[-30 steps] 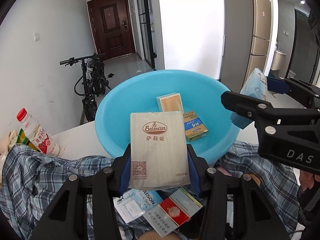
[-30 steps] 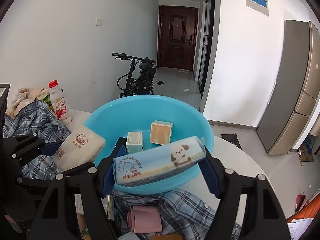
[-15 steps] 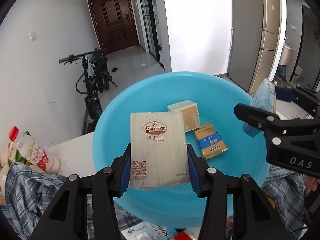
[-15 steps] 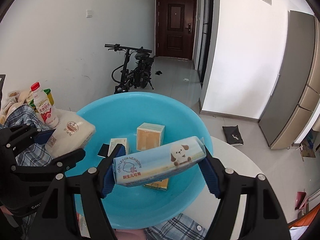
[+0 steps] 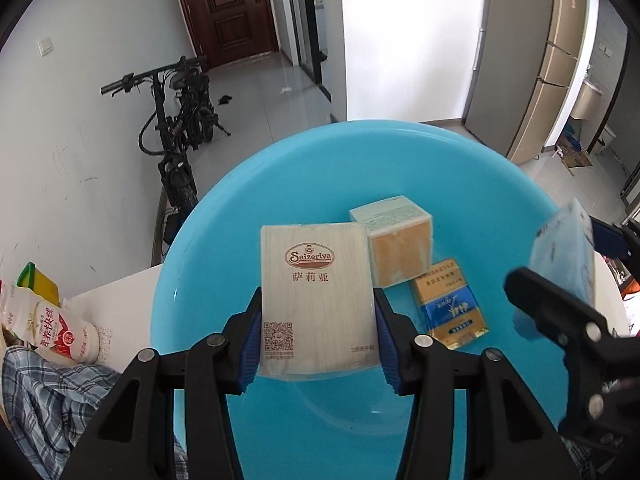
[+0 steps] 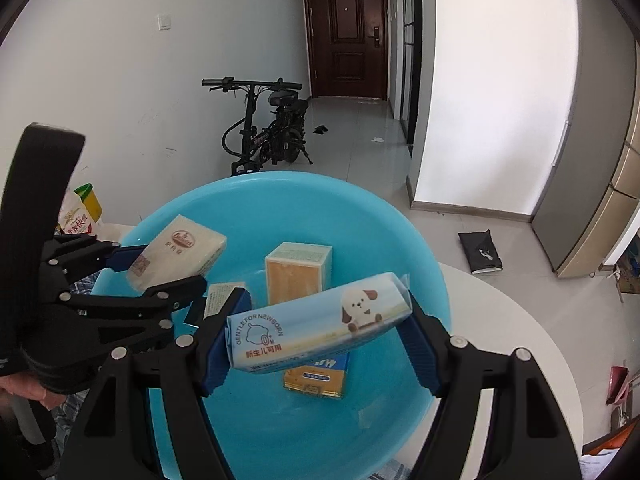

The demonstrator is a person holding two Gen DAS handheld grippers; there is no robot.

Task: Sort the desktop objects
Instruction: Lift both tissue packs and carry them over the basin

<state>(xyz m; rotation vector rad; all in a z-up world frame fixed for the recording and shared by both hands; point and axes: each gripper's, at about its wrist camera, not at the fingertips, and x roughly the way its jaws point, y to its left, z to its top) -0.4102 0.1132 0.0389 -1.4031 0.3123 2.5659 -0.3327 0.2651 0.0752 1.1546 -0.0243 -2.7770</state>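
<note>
My left gripper (image 5: 316, 340) is shut on a beige Saizeriya tissue pack (image 5: 316, 296) and holds it above the blue basin (image 5: 224, 240). The same pack (image 6: 180, 252) and the left gripper (image 6: 156, 276) appear at the left of the right wrist view. My right gripper (image 6: 320, 344) is shut on a long light-blue tissue pack with a puppy print (image 6: 320, 328), also over the basin (image 6: 360, 216). In the basin lie an orange-and-mint box (image 5: 400, 248) and a gold-and-blue carton (image 5: 452, 312). The right gripper (image 5: 560, 280) and its pack (image 5: 564, 256) show at the right edge of the left wrist view.
A drink bottle with a red label (image 5: 60, 332) and a yellow-green carton (image 5: 38, 284) stand at the left by a plaid shirt (image 5: 44, 404). The basin rests on a white round table (image 6: 512, 328). A bicycle (image 6: 272, 124) leans against the wall beyond.
Both grippers moved forward and slightly down with their packs, from above the plaid shirt to over the basin's inside. The basin now fills most of both views.
</note>
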